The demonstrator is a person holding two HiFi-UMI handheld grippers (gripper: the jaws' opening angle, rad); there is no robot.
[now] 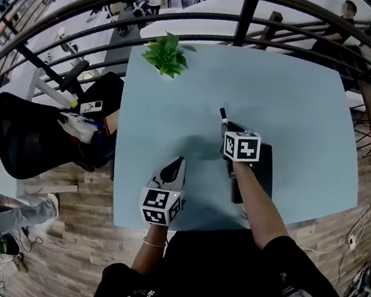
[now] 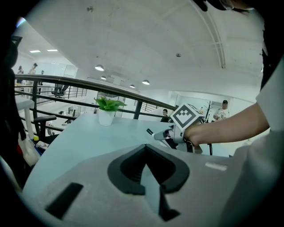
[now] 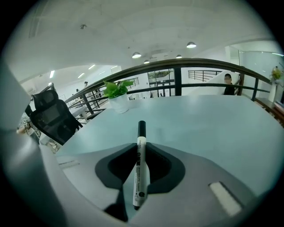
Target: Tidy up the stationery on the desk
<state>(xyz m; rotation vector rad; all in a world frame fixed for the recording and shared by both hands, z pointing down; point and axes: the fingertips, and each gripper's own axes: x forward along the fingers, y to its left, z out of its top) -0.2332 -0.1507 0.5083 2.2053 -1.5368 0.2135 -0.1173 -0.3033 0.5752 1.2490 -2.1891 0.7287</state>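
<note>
A white marker with a black cap (image 3: 140, 164) is clamped between the jaws of my right gripper (image 3: 141, 148), cap pointing away over the pale blue desk (image 1: 302, 104). The head view shows this gripper (image 1: 230, 131) above the desk's middle, the marker (image 1: 223, 115) sticking out ahead of it. Beneath its wrist lies a flat black case (image 1: 264, 174). My left gripper (image 1: 178, 163) hovers near the desk's front edge, jaws together, holding nothing. From the left gripper view, its jaws (image 2: 147, 155) point toward the right gripper (image 2: 166, 134).
A small potted plant (image 1: 167, 55) stands at the desk's far left. A curved black railing (image 1: 254, 0) runs behind the desk. A black office chair (image 1: 22, 137) sits off the left side, over wooden floor (image 1: 84, 233).
</note>
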